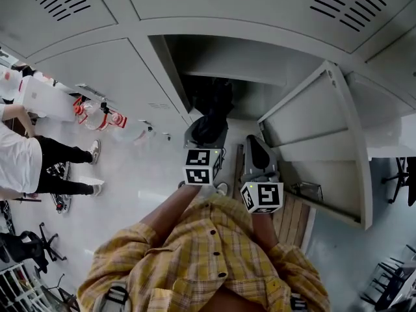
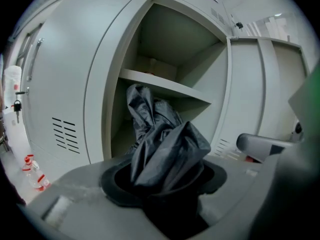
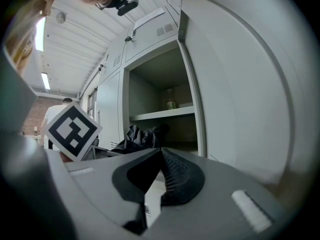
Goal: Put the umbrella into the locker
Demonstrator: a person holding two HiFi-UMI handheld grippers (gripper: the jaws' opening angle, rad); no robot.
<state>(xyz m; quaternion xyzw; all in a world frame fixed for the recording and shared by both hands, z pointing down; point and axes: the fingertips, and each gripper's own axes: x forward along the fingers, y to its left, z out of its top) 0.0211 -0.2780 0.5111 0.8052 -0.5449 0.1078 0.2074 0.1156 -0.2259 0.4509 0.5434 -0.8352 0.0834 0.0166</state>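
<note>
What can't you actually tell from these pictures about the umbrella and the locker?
- The umbrella handle: left gripper view, buried in its own black fabric and the left hand-held gripper.
- A small item on the shelf: right gripper view, too small to identify.
- The locker lower compartment: head view, dark and blocked by the umbrella.

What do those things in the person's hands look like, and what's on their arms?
Both the left gripper and right gripper are smooth grey plastic with black fingers, one pad ribbed. Each carries a white cube printed with black square markers. The sleeves are yellow plaid, shirt buttoned.
</note>
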